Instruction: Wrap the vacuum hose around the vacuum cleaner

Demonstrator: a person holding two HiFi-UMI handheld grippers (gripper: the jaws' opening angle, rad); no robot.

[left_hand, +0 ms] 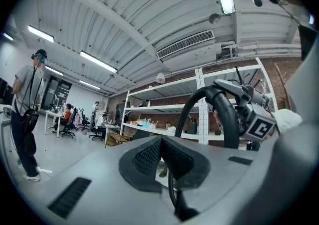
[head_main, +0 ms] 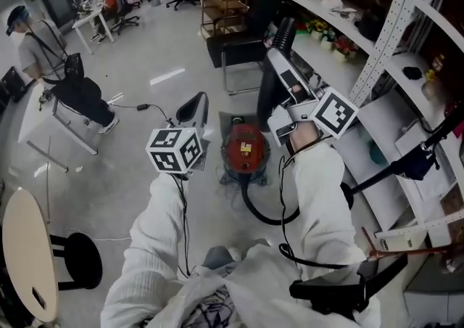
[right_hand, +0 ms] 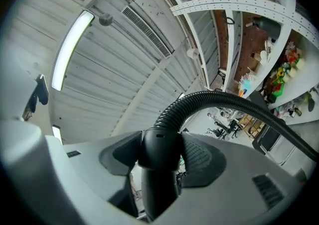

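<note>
Right gripper (right_hand: 159, 155) grips the vacuum hose (right_hand: 214, 99) cuff.

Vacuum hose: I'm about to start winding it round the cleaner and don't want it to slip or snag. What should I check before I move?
1. Grip: right gripper is shut on the hose cuff: ok.
2. Spare hand: left gripper has its jaws together with no hose between them: ok.
3. Target: vacuum cleaner stands on the floor below both grippers: ok.
4. Slack: hose loops loose on the floor beside the cleaner, none wound yet: ok.
5. Hose joint at the cleaner: cannot tell, it does not show clearly.
</note>
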